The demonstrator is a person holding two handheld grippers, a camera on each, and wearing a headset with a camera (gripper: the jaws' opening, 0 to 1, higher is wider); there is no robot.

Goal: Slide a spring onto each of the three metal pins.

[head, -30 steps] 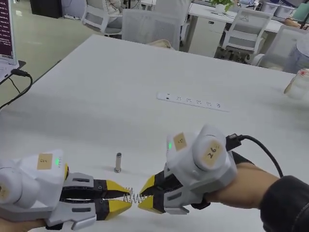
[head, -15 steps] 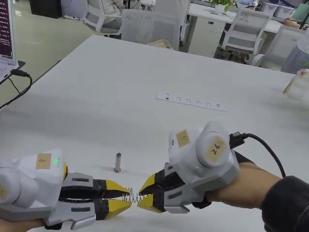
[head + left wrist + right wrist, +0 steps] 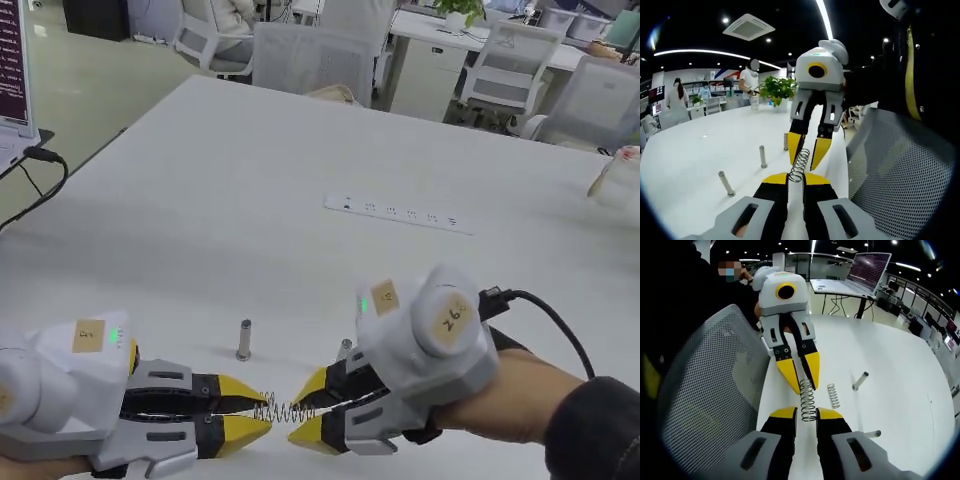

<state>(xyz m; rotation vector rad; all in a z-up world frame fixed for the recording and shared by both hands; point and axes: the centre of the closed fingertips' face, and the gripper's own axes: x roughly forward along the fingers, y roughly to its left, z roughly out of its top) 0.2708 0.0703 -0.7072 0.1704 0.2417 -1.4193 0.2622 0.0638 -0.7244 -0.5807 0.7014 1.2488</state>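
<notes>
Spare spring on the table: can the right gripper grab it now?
Probably not yet. The right gripper is busy, shut on the held spring with the left gripper; the spare spring lies free beside it.

We see a broad white bench (image 3: 300,150) with a white power strip (image 3: 398,212) lying flat near its middle. At the left edge an open laptop (image 3: 12,70) sits on a separate desk, a black cable (image 3: 40,175) looping down from it. Pale office chairs (image 3: 310,55) stand beyond the far edge. In the left claw view we make out a leafy green plant (image 3: 777,89), a square ceiling vent (image 3: 749,26) and the grey mesh chair back (image 3: 900,165) close by.
</notes>
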